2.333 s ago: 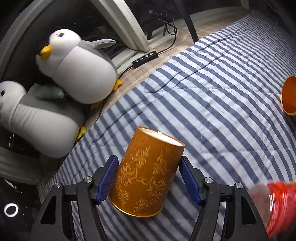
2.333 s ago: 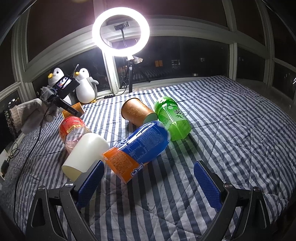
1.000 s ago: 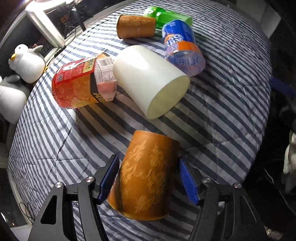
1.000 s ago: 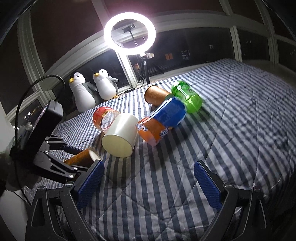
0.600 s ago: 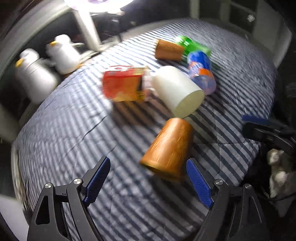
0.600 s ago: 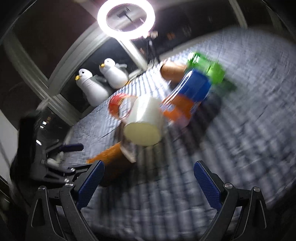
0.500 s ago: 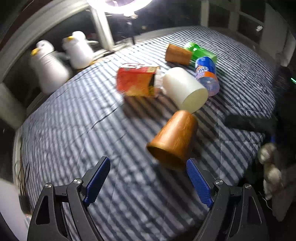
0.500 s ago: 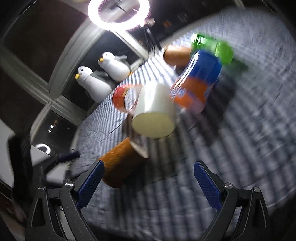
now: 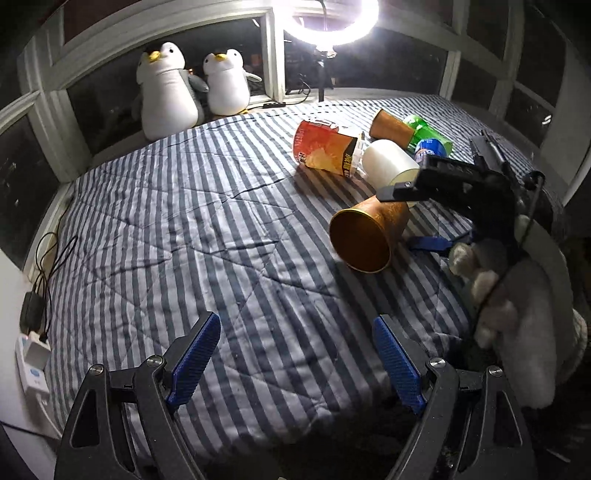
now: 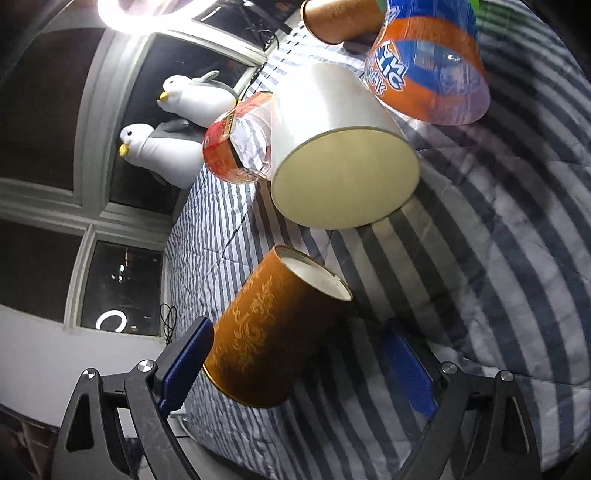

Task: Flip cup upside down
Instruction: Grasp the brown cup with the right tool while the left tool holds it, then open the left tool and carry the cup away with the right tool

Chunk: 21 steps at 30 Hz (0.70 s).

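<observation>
Task cup: orange-gold paper cup with scroll pattern [image 9: 369, 234] lies on its side on the blue-and-white striped bed cover [image 9: 184, 229]; its open mouth faces the left wrist camera, its white base [image 10: 314, 273] points toward the other containers.
Right hand-held gripper [image 10: 295, 365]: fingers spread, one on each side of the cup near its rim; left pad [image 10: 184, 360] sits just beside the cup wall, contact unclear; right pad [image 10: 406, 365] stands apart from it. Not pinching.
Left hand-held gripper [image 9: 295, 358]: spread wide, nothing between the blue pads, low over the bed cover, well apart from the cup.
Neighbours: large cream paper cup [image 10: 332, 147] on its side just beyond the task cup; red snack canister [image 9: 325, 149] touching it; blue-and-orange soda bottle [image 10: 428, 62], a second orange cup [image 9: 389, 125] and a green bottle [image 9: 424, 131] further back.
Background: two white plush penguins [image 9: 192, 88] by the window; ring light [image 9: 332, 22] glowing.
</observation>
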Each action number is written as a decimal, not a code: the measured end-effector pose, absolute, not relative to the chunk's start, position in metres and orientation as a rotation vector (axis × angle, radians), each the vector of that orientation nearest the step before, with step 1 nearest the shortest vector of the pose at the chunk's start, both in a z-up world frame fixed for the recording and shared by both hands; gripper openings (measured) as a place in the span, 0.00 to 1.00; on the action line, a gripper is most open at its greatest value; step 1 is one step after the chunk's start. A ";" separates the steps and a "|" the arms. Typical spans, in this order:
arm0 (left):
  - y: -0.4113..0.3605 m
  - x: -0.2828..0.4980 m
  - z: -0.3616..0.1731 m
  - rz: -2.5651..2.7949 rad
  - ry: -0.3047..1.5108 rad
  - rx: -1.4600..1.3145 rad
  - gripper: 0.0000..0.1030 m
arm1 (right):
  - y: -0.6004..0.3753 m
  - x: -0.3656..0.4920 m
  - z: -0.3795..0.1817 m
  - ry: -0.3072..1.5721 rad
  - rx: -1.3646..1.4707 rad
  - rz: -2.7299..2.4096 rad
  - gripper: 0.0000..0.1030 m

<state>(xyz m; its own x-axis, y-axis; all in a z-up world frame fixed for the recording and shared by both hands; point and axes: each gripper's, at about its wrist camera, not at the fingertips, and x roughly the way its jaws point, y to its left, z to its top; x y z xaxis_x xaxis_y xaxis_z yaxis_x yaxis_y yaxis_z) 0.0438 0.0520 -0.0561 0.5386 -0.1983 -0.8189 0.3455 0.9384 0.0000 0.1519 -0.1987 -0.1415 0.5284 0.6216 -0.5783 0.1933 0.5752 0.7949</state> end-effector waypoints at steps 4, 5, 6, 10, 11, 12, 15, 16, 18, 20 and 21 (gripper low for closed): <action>0.057 0.039 -0.058 -0.324 0.946 0.151 0.84 | -0.199 0.162 -0.143 1.013 0.987 0.296 0.82; 0.057 0.039 -0.059 -0.321 0.945 0.150 0.84 | -0.199 0.164 -0.144 1.017 0.994 0.294 0.80; 0.057 0.040 -0.059 -0.319 0.944 0.147 0.84 | -0.199 0.166 -0.144 1.022 0.999 0.295 0.79; 0.057 0.043 -0.060 -0.316 0.941 0.131 0.84 | -0.197 0.172 -0.149 1.047 1.012 0.301 0.70; 0.058 0.044 -0.060 -0.315 0.939 0.130 0.84 | -0.196 0.173 -0.149 1.053 1.016 0.304 0.68; 0.058 0.045 -0.060 -0.315 0.937 0.129 0.84 | -0.195 0.174 -0.150 1.058 1.019 0.307 0.67; 0.059 0.048 -0.059 -0.306 0.932 0.121 0.84 | -0.194 0.174 -0.149 1.057 1.014 0.317 0.64; 0.060 0.049 -0.058 -0.303 0.929 0.118 0.84 | -0.193 0.174 -0.148 1.055 1.010 0.325 0.63; 0.061 0.051 -0.057 -0.296 0.924 0.109 0.84 | -0.191 0.172 -0.146 1.052 1.000 0.338 0.61; 0.061 0.053 -0.055 -0.296 0.918 0.095 0.84 | -0.189 0.171 -0.141 1.041 0.973 0.356 0.60; 0.061 0.054 -0.054 -0.296 0.912 0.089 0.84 | -0.188 0.170 -0.138 1.032 0.955 0.364 0.59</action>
<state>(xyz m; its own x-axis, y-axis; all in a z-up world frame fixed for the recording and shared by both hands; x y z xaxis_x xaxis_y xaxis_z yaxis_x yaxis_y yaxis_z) 0.0539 0.0614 -0.0542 0.5752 -0.2143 -0.7894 0.2896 0.9559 -0.0485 0.1696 -0.1881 -0.1383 0.4990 0.6613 -0.5601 0.1632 0.5630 0.8102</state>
